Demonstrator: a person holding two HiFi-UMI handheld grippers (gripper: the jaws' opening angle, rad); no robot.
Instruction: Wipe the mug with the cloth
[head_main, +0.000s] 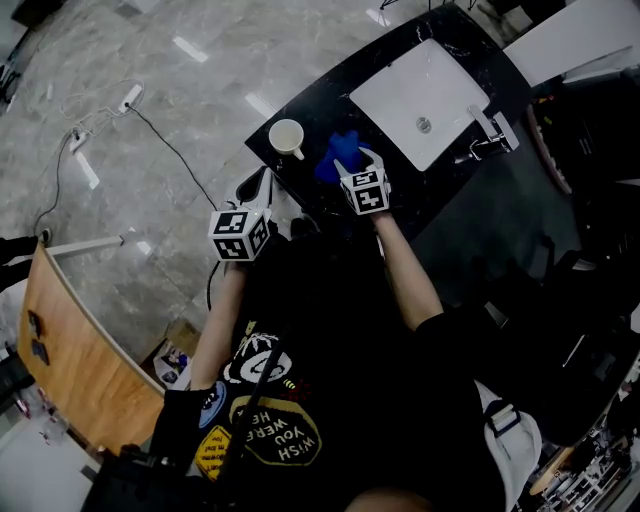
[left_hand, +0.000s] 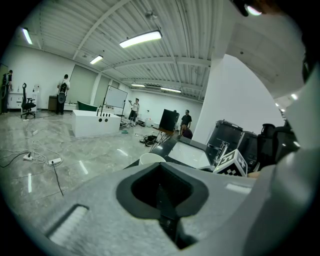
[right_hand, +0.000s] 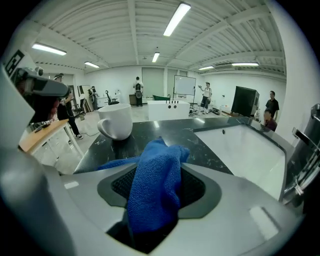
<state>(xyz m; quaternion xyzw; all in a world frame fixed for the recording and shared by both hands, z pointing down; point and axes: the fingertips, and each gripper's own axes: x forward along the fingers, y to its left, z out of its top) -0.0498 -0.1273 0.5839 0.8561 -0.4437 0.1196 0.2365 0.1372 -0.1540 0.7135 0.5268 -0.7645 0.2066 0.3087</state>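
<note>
Head view: mug stands at the counter's left end, cloth just right of it, at the right gripper. The left gripper hangs nearer, off the counter.
Left gripper view: 2 jaws together, empty.
Right gripper view: jaws pinching cloth.

On the black tabletop a white mug stands just beside the blue cloth bunched at the right claw, a white sink beyond, the left claw off its edge.
</note>
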